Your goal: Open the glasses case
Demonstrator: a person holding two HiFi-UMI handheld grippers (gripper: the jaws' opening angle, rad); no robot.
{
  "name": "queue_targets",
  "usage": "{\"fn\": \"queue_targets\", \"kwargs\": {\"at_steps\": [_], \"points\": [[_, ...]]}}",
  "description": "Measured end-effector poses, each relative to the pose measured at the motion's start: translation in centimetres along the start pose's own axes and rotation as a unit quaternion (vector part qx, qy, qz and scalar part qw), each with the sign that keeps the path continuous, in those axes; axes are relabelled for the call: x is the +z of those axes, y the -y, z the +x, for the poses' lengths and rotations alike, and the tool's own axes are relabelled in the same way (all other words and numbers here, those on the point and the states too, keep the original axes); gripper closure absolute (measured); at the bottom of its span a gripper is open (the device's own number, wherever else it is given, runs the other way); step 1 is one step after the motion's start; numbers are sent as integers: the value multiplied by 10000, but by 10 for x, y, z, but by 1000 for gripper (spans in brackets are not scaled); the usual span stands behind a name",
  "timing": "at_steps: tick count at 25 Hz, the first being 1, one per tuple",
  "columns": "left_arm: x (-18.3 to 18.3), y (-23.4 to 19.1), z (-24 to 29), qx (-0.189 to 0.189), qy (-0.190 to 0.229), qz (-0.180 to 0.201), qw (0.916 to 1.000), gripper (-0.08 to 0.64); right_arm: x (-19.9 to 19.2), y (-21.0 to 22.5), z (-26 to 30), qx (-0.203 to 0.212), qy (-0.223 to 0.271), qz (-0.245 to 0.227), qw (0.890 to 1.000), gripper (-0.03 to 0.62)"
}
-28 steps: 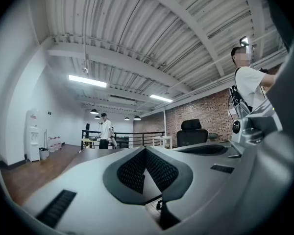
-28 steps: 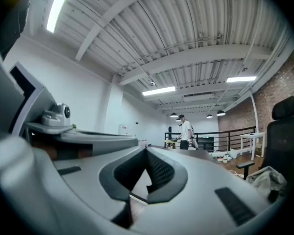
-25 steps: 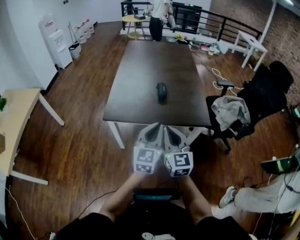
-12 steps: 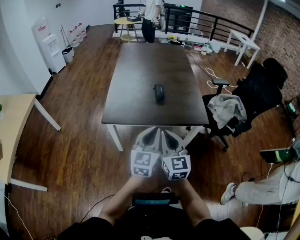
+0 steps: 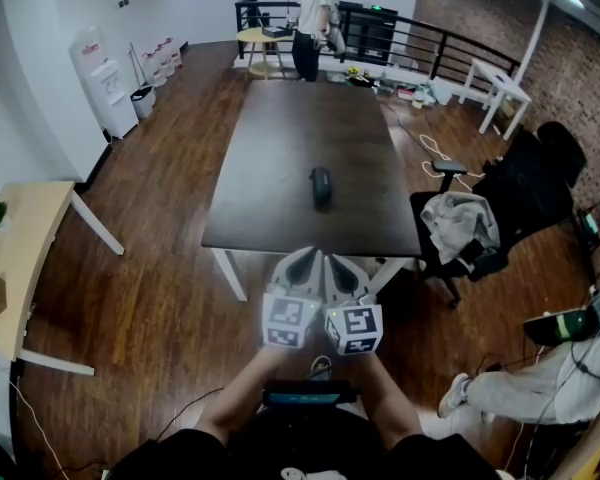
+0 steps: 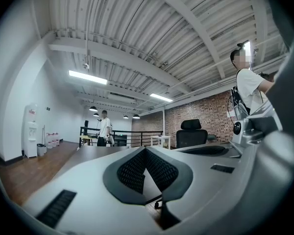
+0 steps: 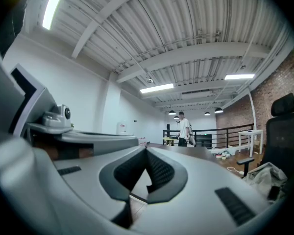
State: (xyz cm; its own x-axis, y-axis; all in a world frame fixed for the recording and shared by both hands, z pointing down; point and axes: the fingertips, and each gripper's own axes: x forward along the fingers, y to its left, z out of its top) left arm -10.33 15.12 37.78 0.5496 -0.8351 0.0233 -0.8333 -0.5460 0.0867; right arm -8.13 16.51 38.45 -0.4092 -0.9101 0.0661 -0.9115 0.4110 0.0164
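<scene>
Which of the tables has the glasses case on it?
The large dark table in the middle; the glasses case lies on it; the light wooden table lacks it.

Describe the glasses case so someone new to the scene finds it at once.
Find the large dark rectangular table in the middle of the room with the wooden floor. Near the middle of its nearer half lies a small dark oblong glasses case. It is the only object on that tabletop.

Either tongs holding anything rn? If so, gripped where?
Nothing is held. The left tongs and right tongs are both shut and empty. The case lies on the table, well ahead of them.
</scene>
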Motion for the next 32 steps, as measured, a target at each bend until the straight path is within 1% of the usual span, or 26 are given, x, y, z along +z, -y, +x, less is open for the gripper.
{"fn": "queue_targets", "kwargs": {"at_steps": [8, 12, 17, 20, 23, 28, 30, 32], "points": [[-2, -3, 65, 100, -112, 103, 9998, 560, 1, 52, 38, 174, 61, 90, 9998, 577], [-3, 2, 98, 96, -186, 230, 9995, 560, 0, 80, 55, 220, 57, 5, 9997, 577], [-2, 3, 126, 170, -227, 412, 9987, 560, 4, 107, 69, 204, 152, -110, 9996, 577], [-1, 5, 137, 209, -256, 473, 9983, 560, 6, 118, 73, 190, 209, -156, 9995, 577], [-3, 7, 145, 246, -269, 517, 9980, 560, 4, 126, 75, 246, 272, -105, 9993, 577], [0, 1, 153, 359, -260, 531, 9976, 560, 8, 130, 82, 320, 244, -17, 9992, 577], [2, -2, 156, 386, -253, 508, 9976, 560, 9, 132, 87, 336, 298, -39, 9990, 577], [-1, -4, 158, 391, -277, 447, 9978, 560, 6, 133, 90, 342, 241, -14, 9991, 577]]}}
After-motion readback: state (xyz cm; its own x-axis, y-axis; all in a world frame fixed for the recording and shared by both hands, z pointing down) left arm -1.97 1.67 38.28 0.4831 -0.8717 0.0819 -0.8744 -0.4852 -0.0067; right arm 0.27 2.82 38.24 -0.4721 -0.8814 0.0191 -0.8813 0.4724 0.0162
